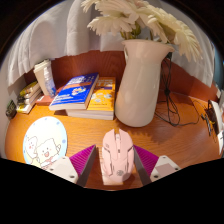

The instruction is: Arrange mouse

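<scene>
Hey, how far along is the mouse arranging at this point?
Done: the gripper has reached the pink mouse, which sits between its fingers on the wooden desk. In hand: the fingers flank it closely; whether they press on it can't be told. Left: moving it to its spot, perhaps the round mouse pad, though that's a guess.
</scene>
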`<state>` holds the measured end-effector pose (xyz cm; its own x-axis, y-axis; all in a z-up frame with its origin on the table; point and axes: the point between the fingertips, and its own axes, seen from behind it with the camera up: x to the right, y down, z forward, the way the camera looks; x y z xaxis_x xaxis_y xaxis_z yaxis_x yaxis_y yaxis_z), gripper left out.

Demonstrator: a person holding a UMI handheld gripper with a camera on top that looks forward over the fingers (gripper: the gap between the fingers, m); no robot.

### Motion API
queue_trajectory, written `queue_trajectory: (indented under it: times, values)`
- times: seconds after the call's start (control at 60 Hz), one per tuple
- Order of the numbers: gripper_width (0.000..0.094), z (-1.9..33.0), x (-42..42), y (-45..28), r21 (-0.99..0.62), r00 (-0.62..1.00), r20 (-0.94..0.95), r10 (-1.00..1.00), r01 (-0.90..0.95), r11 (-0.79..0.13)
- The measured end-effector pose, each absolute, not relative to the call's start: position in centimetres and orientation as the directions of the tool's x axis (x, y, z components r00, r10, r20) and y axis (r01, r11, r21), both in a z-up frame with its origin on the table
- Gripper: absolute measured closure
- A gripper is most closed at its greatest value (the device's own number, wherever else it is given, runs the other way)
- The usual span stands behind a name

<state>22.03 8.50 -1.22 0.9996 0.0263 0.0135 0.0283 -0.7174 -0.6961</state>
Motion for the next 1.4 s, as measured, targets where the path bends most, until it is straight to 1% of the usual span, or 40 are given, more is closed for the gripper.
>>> queue_trajectory:
  times: [0.067, 0.117, 0.167, 0.2, 0.217, 0.25, 0.3, 0.35, 0.367, 0.45, 0.483, 0.55, 0.633, 0.817, 0.883, 0.933, 0.983, 1.05, 1.083, 1.133, 1.233, 1.267, 1.317, 1.333, 1.35, 1.367, 1.4]
  values:
    - [0.0219, -1.4, 22.0, 9.0, -0.693, 1.000, 0.018, 0.020, 0.026, -0.721]
    - [0.0308, -1.4, 21.9, 9.4, -0.696, 1.000, 0.017, 0.019, 0.026, -0.718]
    - [0.0335, -1.5, 21.8, 9.5, -0.696, 0.999, 0.020, 0.028, 0.034, -0.717]
    - [0.0384, -1.5, 21.8, 9.6, -0.696, 0.999, 0.025, 0.030, 0.039, -0.717]
    - [0.0390, -1.5, 21.7, 9.6, -0.696, 0.999, 0.024, 0.031, 0.039, -0.717]
    - [0.0444, -1.5, 21.7, 9.5, -0.696, 0.999, 0.025, 0.030, 0.038, -0.717]
    - [0.0493, -1.6, 21.8, 9.4, -0.691, 0.999, 0.033, 0.026, 0.042, -0.722]
    - [0.0515, -1.6, 21.8, 9.3, -0.680, 0.999, 0.041, 0.015, 0.039, -0.732]
    - [0.0539, -1.6, 21.8, 9.2, -0.675, 0.999, 0.041, 0.008, 0.034, -0.737]
    - [0.0538, -1.0, 21.6, 8.6, -0.658, 0.999, 0.030, -0.026, 0.000, -0.753]
    - [0.0539, 0.1, 21.3, 8.5, -0.666, 0.999, 0.018, -0.048, -0.024, -0.746]
    - [0.0538, 3.6, 21.0, 8.4, -0.703, 0.996, 0.024, -0.081, -0.041, -0.710]
    - [0.0537, 8.9, 19.4, 8.7, -0.759, 0.993, 0.025, -0.115, -0.056, -0.648]
    - [0.0535, 20.9, 12.9, 10.0, -0.866, 0.994, 0.024, -0.110, -0.035, -0.498]
    - [0.0532, 23.5, 9.8, 10.4, -0.886, 0.995, 0.004, -0.095, -0.041, -0.462]
    - [0.0532, 24.4, 7.2, 10.9, -0.896, 0.997, -0.006, -0.076, -0.039, -0.442]
    - [0.0532, 23.8, 4.9, 11.5, -0.893, 0.999, -0.004, -0.054, -0.028, -0.450]
    - [0.0532, 21.2, 2.0, 12.0, -0.876, 0.999, -0.011, -0.030, -0.024, -0.482]
    - [0.0533, 19.1, 0.8, 12.2, -0.865, 1.000, -0.019, -0.020, -0.027, -0.501]
    - [0.0534, 15.6, -0.4, 12.2, -0.831, 1.000, -0.014, -0.020, -0.023, -0.556]
    - [0.0536, 7.9, -0.9, 11.3, -0.758, 1.000, 0.005, -0.028, -0.015, -0.652]
    - [0.0538, 5.9, -1.1, 10.8, -0.733, 0.999, -0.001, -0.040, -0.028, -0.679]
    - [0.0539, 3.7, -1.0, 10.2, -0.709, 0.999, 0.001, -0.049, -0.034, -0.704]
    - [0.0581, 3.0, -0.9, 10.0, -0.702, 0.999, 0.005, -0.050, -0.032, -0.712]
    - [0.0582, 2.4, -0.8, 9.8, -0.695, 0.999, 0.010, -0.052, -0.030, -0.718]
    - [0.0539, 1.9, -0.7, 9.6, -0.689, 0.998, 0.016, -0.054, -0.028, -0.724]
    - [0.0539, 0.9, -0.4, 9.2, -0.678, 0.998, 0.021, -0.059, -0.029, -0.734]
